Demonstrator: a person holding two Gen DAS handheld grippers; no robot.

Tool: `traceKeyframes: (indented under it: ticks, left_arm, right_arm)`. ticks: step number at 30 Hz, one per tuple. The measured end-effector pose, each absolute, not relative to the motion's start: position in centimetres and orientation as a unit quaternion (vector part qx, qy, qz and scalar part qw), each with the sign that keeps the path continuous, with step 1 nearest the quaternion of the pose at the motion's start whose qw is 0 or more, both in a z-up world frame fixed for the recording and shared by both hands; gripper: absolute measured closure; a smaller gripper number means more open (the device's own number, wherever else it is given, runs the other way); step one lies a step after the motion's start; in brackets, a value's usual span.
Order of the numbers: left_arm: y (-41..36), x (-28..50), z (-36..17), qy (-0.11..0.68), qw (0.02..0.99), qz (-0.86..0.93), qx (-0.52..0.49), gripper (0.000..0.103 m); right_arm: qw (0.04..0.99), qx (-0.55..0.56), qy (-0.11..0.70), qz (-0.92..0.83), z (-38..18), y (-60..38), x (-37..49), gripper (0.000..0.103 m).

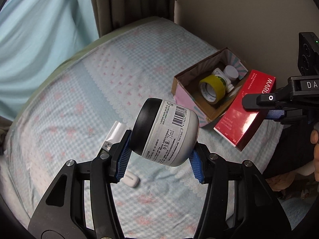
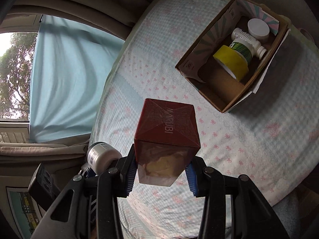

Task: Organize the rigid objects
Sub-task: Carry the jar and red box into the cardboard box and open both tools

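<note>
My left gripper (image 1: 159, 162) is shut on a white jar with a black lid (image 1: 166, 131), held tilted above the bed. In the right wrist view the same jar (image 2: 101, 155) shows at lower left. My right gripper (image 2: 160, 176) is shut on a red Marubi box (image 2: 166, 139), lifted off the bed; the left wrist view shows that red box (image 1: 246, 107) held beside the cardboard box. The open cardboard box (image 2: 201, 88) sits on the bed and holds a yellow tape roll (image 2: 232, 62), a white bottle (image 2: 247, 39) and a white-lidded jar (image 2: 258, 27).
The bed has a pale blue and pink patterned cover (image 1: 99, 83). A small white case (image 1: 131, 179) and a silver tube (image 1: 115, 135) lie on it below my left gripper. Blue curtain (image 1: 39, 35) and a beige wall (image 1: 249, 16) stand behind. A hand (image 1: 315, 153) shows at right.
</note>
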State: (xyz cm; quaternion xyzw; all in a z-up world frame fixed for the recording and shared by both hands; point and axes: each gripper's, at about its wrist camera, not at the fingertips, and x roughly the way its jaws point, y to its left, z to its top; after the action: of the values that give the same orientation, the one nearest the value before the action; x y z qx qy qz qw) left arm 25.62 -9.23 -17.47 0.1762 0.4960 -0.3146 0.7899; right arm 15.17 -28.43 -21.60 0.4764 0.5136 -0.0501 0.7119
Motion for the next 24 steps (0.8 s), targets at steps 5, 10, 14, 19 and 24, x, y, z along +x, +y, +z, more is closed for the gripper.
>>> traceKeyframes:
  ticks: [5,10,14,19,24]
  left_arm:
    - [-14.3,25.0,-17.3,0.509,0.792,-0.3,0.152,0.054]
    - [-20.4,24.9,-18.0,0.521,0.791,-0.291,0.134,0.054]
    - [-24.9,24.7,-19.1,0.528,0.786,-0.292,0.138,0.054]
    - [-29.1,25.3,-20.7,0.539,0.779,-0.288,0.143,0.054]
    - [-31.5,26.6,-23.0,0.552,0.772,-0.273,0.158,0.054]
  right_arm:
    - [0.717,0.458,0.524,-0.039,-20.9,-34.3,15.1,0.063]
    - [0.72,0.45,0.527,-0.04,-20.8,-40.8,15.6,0.063]
    - [0.722,0.444,0.529,-0.043,-21.0,-45.5,16.5,0.063]
    - [0.72,0.445,0.53,-0.048,-21.7,-50.3,18.1,0.063]
    - [0.708,0.456,0.537,-0.049,-23.5,-54.0,21.1,0.063]
